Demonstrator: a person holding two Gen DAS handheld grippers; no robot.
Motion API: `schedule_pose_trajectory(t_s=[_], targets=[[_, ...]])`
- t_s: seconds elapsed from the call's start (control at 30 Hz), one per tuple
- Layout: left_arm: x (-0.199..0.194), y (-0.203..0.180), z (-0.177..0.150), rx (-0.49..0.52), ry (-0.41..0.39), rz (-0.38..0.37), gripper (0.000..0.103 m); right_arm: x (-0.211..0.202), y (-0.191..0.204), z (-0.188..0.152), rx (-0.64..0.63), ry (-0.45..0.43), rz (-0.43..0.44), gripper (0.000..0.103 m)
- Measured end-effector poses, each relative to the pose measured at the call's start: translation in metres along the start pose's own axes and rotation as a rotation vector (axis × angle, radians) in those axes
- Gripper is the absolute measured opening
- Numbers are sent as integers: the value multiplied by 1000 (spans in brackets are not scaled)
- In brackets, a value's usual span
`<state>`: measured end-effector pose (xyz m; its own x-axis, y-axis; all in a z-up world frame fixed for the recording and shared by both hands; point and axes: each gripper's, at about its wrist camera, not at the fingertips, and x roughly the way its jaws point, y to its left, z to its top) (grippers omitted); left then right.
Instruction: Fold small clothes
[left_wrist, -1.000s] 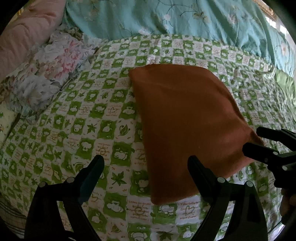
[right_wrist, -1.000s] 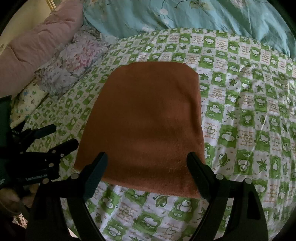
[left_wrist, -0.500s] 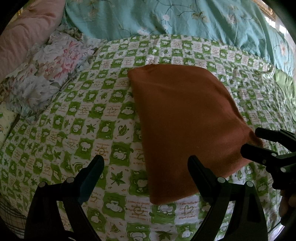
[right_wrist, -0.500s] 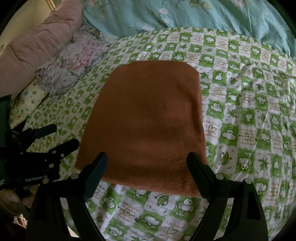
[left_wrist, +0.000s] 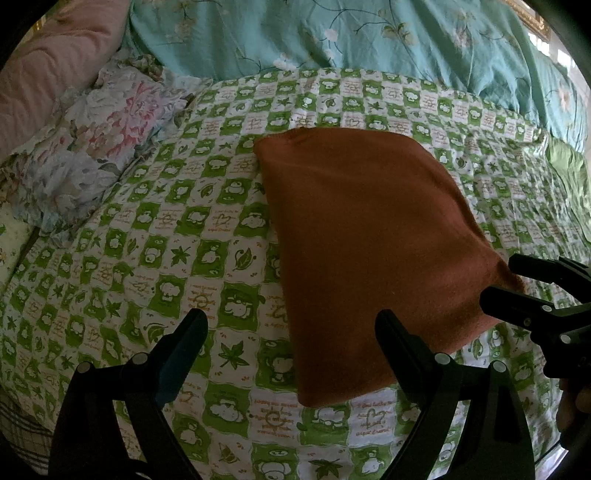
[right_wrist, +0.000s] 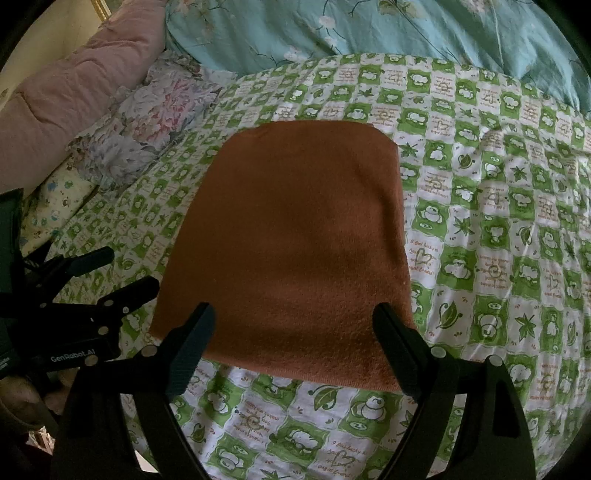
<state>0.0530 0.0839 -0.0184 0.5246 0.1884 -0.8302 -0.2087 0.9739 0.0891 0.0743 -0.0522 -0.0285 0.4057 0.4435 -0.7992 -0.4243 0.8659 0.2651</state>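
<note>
While a folded rust-orange cloth (right_wrist: 291, 251) lies flat mid-bed on the green-checked bedspread (right_wrist: 498, 258), the left gripper (left_wrist: 291, 332) and right gripper (right_wrist: 295, 325) hover, jaws apart, empty.

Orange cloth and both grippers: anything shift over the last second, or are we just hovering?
Nothing visibly changed. The orange cloth lies flat on the green checked bedspread as before, and the left gripper and right gripper are both still open above its near edge, gripping nothing.
</note>
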Motion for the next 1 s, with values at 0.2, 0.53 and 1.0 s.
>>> schedule_pose_trajectory(t_s=[0.2,0.53,1.0], targets=[[0,0,0,1,-1,-2,93,0,0,1,-2,0,1,87],[-1,-2,0,0,-1,-3,93,-1,-1,1,-5,0,3,87],[-1,-3,3,12,-3,-13,93,-2,-1,1,0,-2,3,87]])
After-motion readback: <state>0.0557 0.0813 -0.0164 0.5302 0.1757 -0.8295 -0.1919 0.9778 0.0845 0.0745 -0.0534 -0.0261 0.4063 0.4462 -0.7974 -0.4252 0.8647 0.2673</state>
